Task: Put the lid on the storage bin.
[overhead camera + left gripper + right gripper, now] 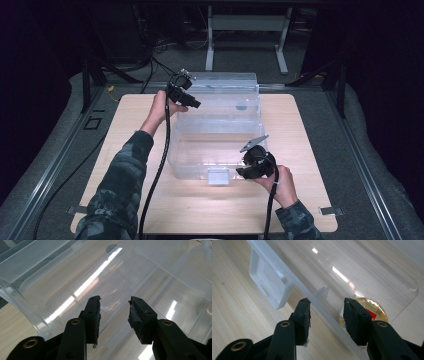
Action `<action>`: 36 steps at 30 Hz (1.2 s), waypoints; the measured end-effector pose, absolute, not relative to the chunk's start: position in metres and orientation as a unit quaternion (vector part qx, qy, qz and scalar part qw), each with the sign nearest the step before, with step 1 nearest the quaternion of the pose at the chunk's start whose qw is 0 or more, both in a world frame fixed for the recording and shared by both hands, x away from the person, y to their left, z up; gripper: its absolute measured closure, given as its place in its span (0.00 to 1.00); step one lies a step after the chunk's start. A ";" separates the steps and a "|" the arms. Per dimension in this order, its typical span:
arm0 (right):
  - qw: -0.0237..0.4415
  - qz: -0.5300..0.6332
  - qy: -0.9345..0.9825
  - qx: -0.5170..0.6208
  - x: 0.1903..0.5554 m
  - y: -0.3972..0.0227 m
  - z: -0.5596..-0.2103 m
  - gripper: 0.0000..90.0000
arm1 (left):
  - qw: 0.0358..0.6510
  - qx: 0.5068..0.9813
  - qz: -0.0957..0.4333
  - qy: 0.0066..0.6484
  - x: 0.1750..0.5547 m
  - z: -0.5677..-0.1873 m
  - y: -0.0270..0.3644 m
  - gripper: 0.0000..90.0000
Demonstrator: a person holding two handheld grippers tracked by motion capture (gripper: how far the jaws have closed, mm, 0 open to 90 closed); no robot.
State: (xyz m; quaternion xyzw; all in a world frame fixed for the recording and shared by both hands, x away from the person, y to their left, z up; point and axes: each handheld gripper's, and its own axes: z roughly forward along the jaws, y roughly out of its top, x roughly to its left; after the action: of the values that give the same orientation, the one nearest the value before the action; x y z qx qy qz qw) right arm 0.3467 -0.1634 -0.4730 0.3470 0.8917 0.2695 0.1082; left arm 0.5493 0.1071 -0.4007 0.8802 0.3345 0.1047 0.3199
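A clear plastic box (182,150) stands in the middle of the wooden table, its clear lid (225,82) raised at the back. My left gripper (192,102) hovers open at the lid's left end; its own view looks through the clear plastic (75,272) past the spread jaws (115,307). At the box's front right corner my right gripper (245,172) is open, its jaws astride the front rim (317,307). Behind the right jaw, seen through the plastic, lies a round gold disc (375,308) with a red mark.
A white latch (218,176) (268,287) hangs on the middle of the box's front wall. Bare wooden table (125,130) surrounds the box. Grey carpet and metal rails border the table. Cables trail from both grippers toward the front edge.
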 end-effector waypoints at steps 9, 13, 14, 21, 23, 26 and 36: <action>0.129 0.292 0.876 0.362 0.341 -0.162 -0.482 0.63 | 0.308 0.885 0.103 0.334 0.547 -0.399 0.104 0.75; 0.130 0.298 0.871 0.368 0.341 -0.161 -0.482 0.62 | 0.298 0.890 0.103 0.329 0.544 -0.395 0.101 0.78; 0.131 0.298 0.870 0.370 0.340 -0.161 -0.482 0.62 | 0.298 0.890 0.103 0.328 0.544 -0.395 0.100 0.79; 0.147 0.307 0.859 0.383 0.336 -0.159 -0.484 0.58 | 0.288 0.899 0.097 0.315 0.539 -0.388 0.099 0.82; 0.146 0.308 0.858 0.385 0.337 -0.159 -0.484 0.58 | 0.286 0.901 0.098 0.312 0.538 -0.387 0.100 0.82; 0.144 0.308 0.859 0.382 0.337 -0.160 -0.484 0.57 | 0.286 0.901 0.100 0.311 0.535 -0.386 0.100 0.83; 0.148 0.306 0.858 0.386 0.337 -0.158 -0.485 0.56 | 0.288 0.905 0.111 0.293 0.520 -0.377 0.101 0.84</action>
State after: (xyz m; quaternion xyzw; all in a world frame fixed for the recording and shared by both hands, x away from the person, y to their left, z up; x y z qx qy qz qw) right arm 0.3366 -0.1585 -0.4847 0.3861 0.8576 0.3059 0.1482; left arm 0.5197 0.1013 -0.3774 0.9049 0.2935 0.1112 0.2876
